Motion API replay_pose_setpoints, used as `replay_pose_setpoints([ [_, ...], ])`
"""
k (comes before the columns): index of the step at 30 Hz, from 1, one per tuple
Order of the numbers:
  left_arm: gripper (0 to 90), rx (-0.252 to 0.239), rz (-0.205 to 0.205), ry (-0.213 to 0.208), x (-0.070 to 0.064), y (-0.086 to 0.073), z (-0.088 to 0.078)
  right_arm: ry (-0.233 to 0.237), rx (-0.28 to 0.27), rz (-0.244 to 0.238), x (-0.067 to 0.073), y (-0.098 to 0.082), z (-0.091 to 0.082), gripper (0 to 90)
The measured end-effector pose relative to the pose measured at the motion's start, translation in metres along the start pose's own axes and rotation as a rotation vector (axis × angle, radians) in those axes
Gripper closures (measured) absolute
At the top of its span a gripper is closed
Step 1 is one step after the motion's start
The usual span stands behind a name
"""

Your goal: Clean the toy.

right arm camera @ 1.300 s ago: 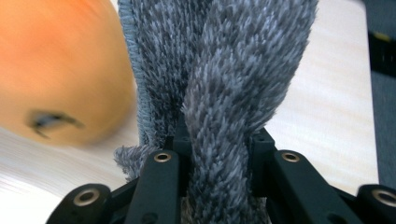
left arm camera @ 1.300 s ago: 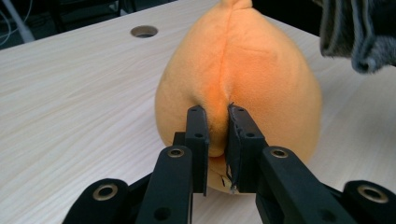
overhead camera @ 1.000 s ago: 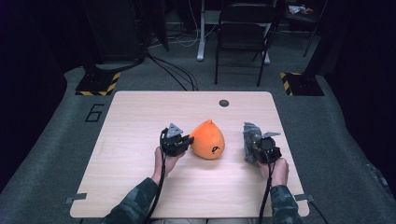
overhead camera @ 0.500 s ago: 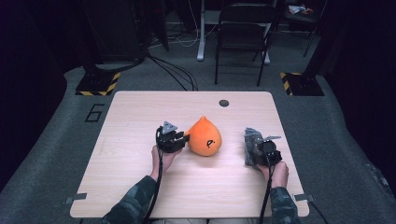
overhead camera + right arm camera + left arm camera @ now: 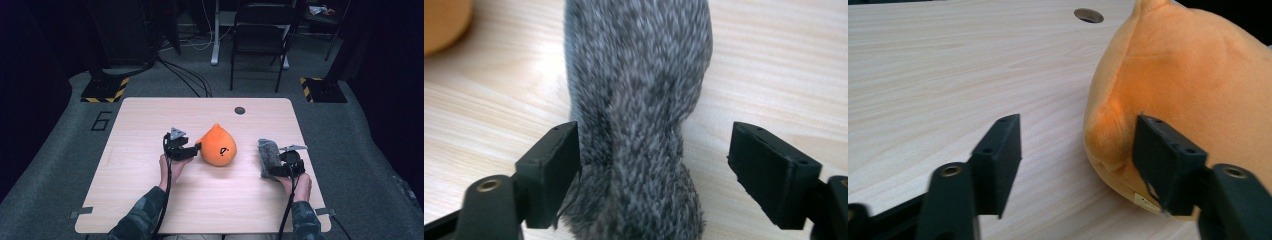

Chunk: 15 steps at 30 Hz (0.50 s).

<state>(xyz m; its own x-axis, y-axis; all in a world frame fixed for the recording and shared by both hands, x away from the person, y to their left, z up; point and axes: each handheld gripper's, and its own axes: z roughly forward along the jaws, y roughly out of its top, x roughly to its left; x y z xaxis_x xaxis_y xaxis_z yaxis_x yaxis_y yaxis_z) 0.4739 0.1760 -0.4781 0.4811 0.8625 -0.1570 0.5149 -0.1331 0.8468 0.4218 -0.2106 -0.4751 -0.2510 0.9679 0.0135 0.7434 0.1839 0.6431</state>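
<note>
An orange teardrop plush (image 5: 218,146) with a small black mark lies at the middle of the wooden table (image 5: 150,120). My left gripper (image 5: 196,149) is at its left side. In the left gripper view the jaws (image 5: 1080,160) have just been opening; the right pad touches the orange plush (image 5: 1188,85), whose bulging edge sits in the gap, and the left pad stands free. To the right lies a grey furry toy (image 5: 267,154). My right gripper (image 5: 274,165) has also just been opening; the grey furry toy (image 5: 639,100) lies between its jaws (image 5: 661,170), brushing the left pad, apart from the right.
A round cable hole (image 5: 240,110) sits near the table's far edge. Beyond the table stand a black chair (image 5: 260,35) and two yellow-and-black striped bases (image 5: 105,90) on the grey floor. Bare tabletop stretches to the left and front.
Both grippers' jaws have spread apart from the toys that they were shut on. The plush has settled slightly left. The hands have barely moved.
</note>
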Motion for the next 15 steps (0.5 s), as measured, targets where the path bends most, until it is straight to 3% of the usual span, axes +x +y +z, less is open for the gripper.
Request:
replay_pose_setpoints([
  [10,17.2,-0.035,0.037,0.012,-0.001,0.003,-0.032,0.012,-0.066,-0.012,0.003,-0.005,-0.034,13.7],
  [15,16.7,0.029,0.052,0.048,0.007,-0.014,-0.045,-0.014,-0.055,-0.027,0.001,-0.021,-0.044,7.8],
])
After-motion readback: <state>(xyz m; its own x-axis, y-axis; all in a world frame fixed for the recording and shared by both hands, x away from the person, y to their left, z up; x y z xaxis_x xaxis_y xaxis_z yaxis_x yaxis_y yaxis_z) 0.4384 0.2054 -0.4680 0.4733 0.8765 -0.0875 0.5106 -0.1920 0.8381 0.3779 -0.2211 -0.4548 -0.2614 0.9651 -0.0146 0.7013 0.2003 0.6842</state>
